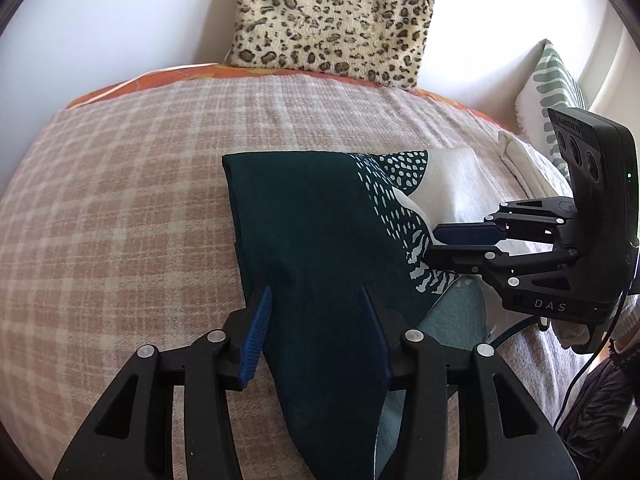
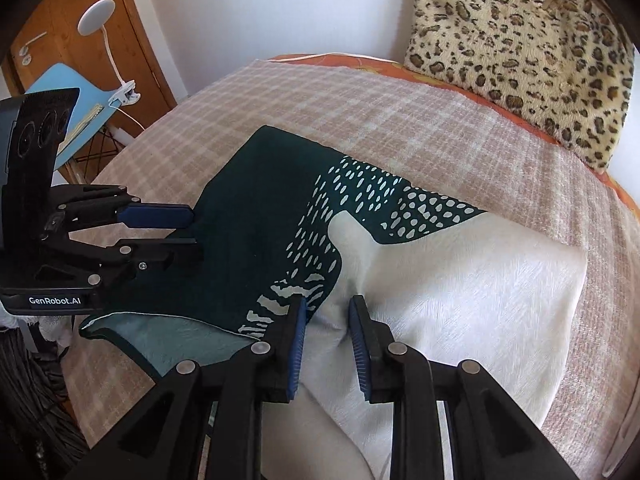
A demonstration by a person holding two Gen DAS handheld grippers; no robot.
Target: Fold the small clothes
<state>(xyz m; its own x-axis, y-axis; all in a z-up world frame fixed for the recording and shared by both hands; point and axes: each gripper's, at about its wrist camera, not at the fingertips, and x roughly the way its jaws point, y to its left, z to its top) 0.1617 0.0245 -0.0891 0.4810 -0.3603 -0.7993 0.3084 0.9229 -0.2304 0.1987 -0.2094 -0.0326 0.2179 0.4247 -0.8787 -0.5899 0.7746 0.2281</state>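
A small garment, dark green with a white dotted band and a white part, lies on the plaid blanket; its pale teal underside shows at a turned-up edge. My left gripper is open over the dark green end, with the cloth running between its blue pads and not pinched. From the right wrist view it stands at the cloth's left edge with a gap between its fingers. My right gripper is shut on a puckered bit of the white part beside the striped pattern. It appears from the side in the left wrist view.
A leopard-print cushion leans on the wall at the bed's head. A leaf-patterned pillow and a folded white cloth lie at the right. Beside the bed stand a blue chair with a clip lamp and a wooden door.
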